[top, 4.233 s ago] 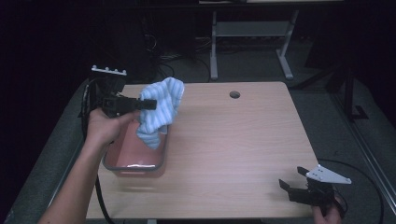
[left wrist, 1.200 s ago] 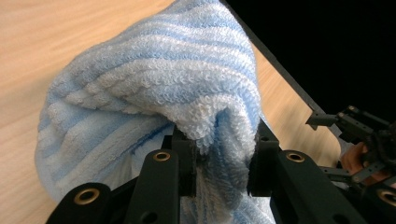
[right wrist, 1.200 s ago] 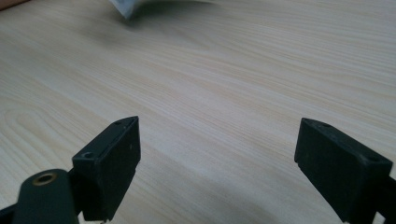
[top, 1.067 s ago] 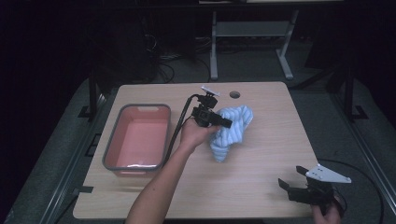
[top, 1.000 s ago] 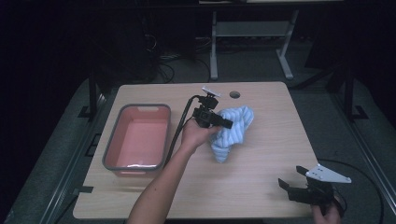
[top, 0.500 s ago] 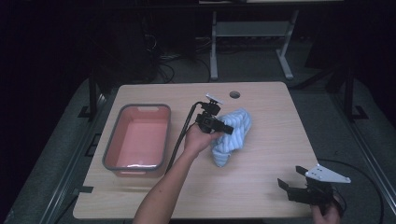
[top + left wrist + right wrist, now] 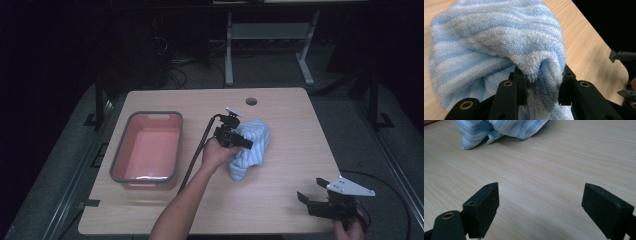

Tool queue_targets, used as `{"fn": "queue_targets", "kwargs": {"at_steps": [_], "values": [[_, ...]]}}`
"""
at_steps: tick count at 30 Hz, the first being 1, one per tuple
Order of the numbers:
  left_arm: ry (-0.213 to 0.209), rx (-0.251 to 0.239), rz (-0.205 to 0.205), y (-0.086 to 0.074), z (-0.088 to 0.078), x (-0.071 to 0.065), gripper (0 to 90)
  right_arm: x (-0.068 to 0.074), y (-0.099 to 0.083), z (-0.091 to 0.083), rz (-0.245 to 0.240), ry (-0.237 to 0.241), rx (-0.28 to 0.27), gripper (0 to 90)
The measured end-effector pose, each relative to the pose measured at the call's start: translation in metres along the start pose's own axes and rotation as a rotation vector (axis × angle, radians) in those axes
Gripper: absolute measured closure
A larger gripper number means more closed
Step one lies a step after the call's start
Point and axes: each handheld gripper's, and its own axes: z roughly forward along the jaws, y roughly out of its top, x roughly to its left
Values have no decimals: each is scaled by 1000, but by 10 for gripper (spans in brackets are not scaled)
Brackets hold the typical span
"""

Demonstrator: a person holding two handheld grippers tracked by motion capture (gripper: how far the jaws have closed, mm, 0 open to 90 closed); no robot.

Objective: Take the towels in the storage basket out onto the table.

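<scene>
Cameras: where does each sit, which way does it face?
High view: above the person's side, facing forward and down on the table; both forearms enter from below.
Left gripper view: rides the left gripper, looking along jaws shut on the towel.
Right gripper view: rides the right gripper, low over the wood, jaws open.
Shared: all three show the towel; the left gripper view also catches the right gripper.

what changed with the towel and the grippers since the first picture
The left gripper carried the blue striped towel from over the pink tub rightward to mid-table and lowered it onto the wood; its jaws are still pinched on a fold. The right gripper stayed open at the near right corner, and the tub did not move.
</scene>
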Motion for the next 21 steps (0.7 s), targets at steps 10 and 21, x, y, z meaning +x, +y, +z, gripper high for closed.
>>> {"fn": "queue_targets", "kwargs": {"at_steps": [10,21], "values": [[-7,4,2,-3,5,0,641,1,0,1,-7,3,0,137],[-15,-2,-9,-8,9,1,505,1,1,1,-6,5,4,137]]}}
